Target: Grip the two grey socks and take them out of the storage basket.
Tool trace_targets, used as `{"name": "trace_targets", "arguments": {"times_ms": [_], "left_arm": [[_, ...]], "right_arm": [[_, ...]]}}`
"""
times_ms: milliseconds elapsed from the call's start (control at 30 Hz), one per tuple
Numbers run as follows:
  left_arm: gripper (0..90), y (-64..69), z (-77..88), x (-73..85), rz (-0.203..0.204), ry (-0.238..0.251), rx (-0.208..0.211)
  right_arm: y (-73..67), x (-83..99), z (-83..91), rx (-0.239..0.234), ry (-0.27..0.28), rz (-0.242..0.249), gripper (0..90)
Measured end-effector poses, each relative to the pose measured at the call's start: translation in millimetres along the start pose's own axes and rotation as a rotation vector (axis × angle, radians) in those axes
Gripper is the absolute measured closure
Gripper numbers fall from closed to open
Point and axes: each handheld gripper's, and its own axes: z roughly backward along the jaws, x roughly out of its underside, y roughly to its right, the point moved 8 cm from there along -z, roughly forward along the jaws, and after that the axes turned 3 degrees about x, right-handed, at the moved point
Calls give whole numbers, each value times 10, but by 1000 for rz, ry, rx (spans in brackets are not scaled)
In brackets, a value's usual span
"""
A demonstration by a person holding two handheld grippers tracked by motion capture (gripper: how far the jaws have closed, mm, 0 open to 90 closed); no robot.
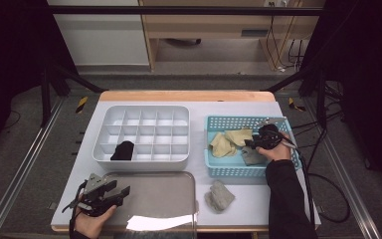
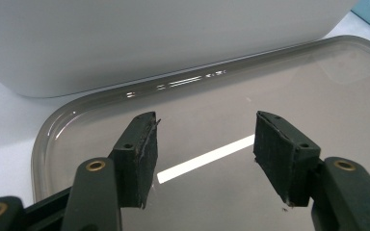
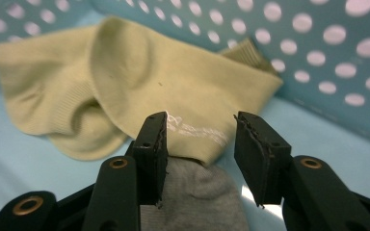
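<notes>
Grey sock (image 3: 195, 202) half hidden under yellow sock (image 3: 139, 82), behind jaws.

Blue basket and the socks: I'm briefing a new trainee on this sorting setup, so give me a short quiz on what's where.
1. True or false: the right gripper is shut on the yellow sock.
2. Which container holds the black sock? A) blue basket B) white divided organizer C) clear tray
3. Fill in: the grey sock outside the basket lies on the ____, right of the clear tray.

Key
1. False: its jaws stand apart above the yellow sock and a second grey sock.
2. B
3. table
</notes>
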Motion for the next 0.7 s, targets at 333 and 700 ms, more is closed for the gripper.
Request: {"name": "trace_targets", "arguments": {"times_ms": [333,700], "left_arm": [[401,1,4,-3,2,4,1],[401,-5,2,-2,3,2,-1]], "right_arm": [[38,-22,40,26,18,-18,883],[-341,-301,77,-105,147,10,883]]}}
